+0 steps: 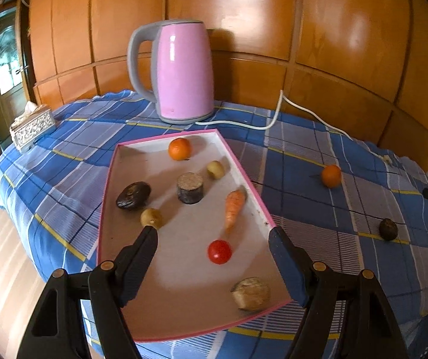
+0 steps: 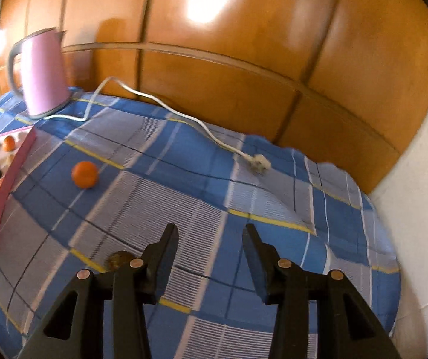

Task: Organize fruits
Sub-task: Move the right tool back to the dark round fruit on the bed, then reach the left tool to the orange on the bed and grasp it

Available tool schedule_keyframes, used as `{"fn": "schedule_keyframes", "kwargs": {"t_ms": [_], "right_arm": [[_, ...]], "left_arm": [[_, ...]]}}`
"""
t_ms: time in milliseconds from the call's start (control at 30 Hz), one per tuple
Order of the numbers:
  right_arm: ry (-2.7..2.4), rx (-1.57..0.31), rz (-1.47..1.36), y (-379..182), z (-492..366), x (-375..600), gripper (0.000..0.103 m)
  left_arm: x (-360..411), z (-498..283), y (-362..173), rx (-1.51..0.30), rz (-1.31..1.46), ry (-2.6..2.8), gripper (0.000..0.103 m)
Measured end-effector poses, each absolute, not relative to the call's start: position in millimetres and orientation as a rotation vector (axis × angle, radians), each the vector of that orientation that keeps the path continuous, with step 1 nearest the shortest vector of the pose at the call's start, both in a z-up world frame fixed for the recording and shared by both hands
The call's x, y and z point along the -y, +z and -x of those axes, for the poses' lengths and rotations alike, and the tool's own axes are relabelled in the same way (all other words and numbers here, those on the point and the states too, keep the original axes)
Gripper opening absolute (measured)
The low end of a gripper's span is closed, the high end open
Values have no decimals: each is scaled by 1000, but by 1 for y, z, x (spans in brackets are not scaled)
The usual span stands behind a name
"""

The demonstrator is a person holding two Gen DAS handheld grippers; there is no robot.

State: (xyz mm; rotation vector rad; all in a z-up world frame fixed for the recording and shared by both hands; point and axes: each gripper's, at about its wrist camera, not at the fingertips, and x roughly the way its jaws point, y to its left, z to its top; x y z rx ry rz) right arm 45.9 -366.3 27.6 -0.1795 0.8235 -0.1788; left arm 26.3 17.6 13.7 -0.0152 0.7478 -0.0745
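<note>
While most fruit already sits in the pink tray, you've got 2 left on the cloth: an orange & a dark round fruit. Left gripper & right gripper both open, empty.

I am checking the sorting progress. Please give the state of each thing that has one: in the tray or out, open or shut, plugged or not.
Left tool: open, empty, over the tray.
Right tool: open, empty.
Tray: holds eight items.
Orange on cloth: outside the tray.
Dark fruit: outside the tray.
Kettle: upright, lid shut.
Plug: unplugged, lying on the cloth.
</note>
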Motion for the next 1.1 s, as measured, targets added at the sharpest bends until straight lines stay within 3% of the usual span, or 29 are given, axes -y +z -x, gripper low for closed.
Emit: {"fn": "schedule_keyframes", "kwargs": {"t_ms": [533, 767, 1100], "right_arm": [[-301, -911, -205, 20, -45, 440, 45], [-298, -937, -245, 19, -46, 446, 45], [-243, -958, -217, 18, -48, 434, 45]], "left_arm": [[70, -58, 24, -795, -74, -282, 77], [118, -96, 15, -884, -67, -381, 53], [160, -131, -9, -961, -74, -383, 53]]}}
